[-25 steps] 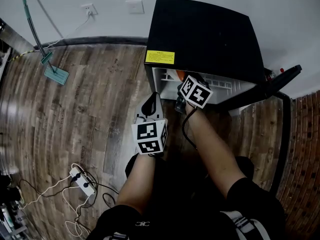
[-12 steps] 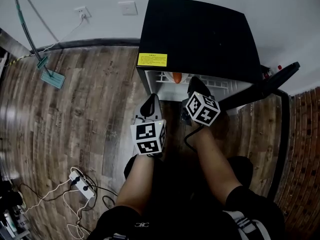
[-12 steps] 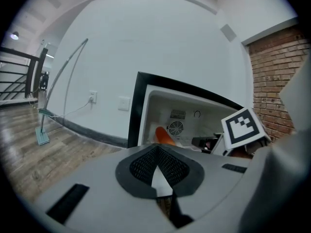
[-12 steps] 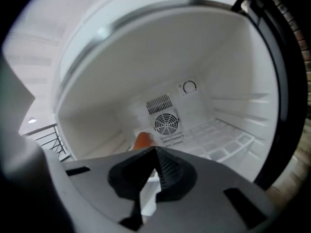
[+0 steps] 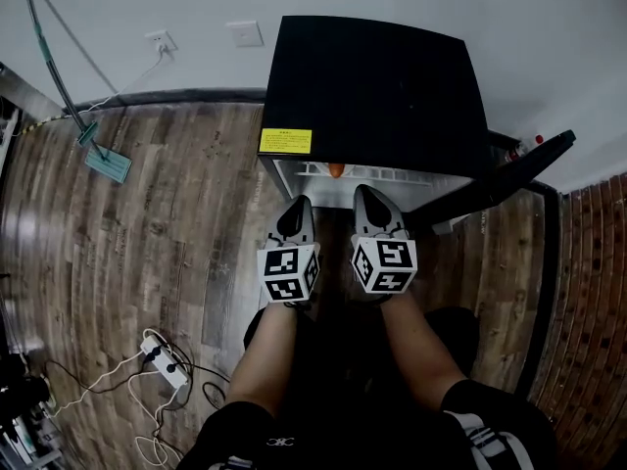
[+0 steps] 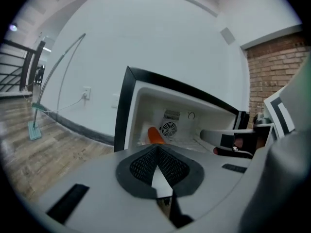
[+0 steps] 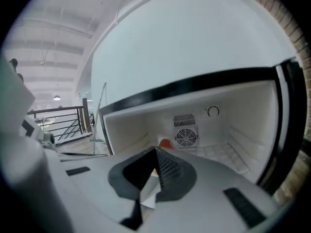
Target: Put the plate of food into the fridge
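Closing the door [image 5: 519, 169] looks like your next step: left tool [image 6: 156, 149] and right tool [image 7: 155, 153] are both clamped together and empty, and the plate of food [image 6: 155, 135] lies deep inside the fridge [image 5: 372, 86], so push gently.

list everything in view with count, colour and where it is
fridge: one, black outside, white inside, against the wall
door: one, black, swung open to the right
label: one, yellow, front top edge of the fridge
food item: one, orange, at the back of the fridge; no plate can be made out
fan grille: one, white, fridge back wall
socket: one, white, wall left of the fridge
switch plate: one, white, wall beside the socket
mop: one, green head, floor at left
power strip: one, white, floor lower left, cables attached
left gripper: one, grey, before the fridge opening, jaws together, empty
right gripper: one, grey, beside it, jaws together, empty
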`<state>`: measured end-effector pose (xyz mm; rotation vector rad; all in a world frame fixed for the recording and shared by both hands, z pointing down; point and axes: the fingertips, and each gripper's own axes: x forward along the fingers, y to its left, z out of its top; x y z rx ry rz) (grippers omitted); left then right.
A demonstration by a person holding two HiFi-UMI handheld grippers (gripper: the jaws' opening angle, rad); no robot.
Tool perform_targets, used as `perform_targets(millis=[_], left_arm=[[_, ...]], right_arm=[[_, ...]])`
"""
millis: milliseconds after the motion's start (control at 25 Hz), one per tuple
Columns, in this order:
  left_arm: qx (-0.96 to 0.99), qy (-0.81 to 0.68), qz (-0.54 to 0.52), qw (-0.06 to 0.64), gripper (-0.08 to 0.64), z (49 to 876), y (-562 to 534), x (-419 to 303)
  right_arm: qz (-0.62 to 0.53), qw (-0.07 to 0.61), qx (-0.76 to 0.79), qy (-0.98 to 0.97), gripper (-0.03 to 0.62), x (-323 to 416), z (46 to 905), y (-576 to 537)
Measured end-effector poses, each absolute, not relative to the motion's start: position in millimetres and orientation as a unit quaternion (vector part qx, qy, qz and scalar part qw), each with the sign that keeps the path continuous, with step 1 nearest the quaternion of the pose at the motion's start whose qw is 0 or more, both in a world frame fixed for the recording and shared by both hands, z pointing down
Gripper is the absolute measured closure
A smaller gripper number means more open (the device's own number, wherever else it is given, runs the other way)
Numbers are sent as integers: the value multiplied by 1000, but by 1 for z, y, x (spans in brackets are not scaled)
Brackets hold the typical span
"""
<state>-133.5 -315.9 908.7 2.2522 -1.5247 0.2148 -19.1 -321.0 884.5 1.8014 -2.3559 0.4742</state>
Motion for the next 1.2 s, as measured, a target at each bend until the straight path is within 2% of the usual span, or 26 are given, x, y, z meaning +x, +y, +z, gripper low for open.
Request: perform_targets(millis=[80,200,320,640,960,1200], left_arm=[[799,-558,76,213,563,888,-311,-134],[802,-563,105,172,563,835,-302,-128],[800,-560,101,189,563,771,-293,-123],[808,-548,103,190,563,562,-283,-111],[840,-518,83,138,563,346,-275,-73],[853,-505,68,109,563,253,-254,-62]], right_arm=[[157,80,595,-784,580,-16,860,-319],[154,91,591,-786,580,-13,805,-316],[156,103,583,-791,580,-15,744,-309],[159,111,587,-786,580,-2,545,-289],[116,64,609,-782,580,23,330,-271],[64,32,627,-776,580,38,228,-246]])
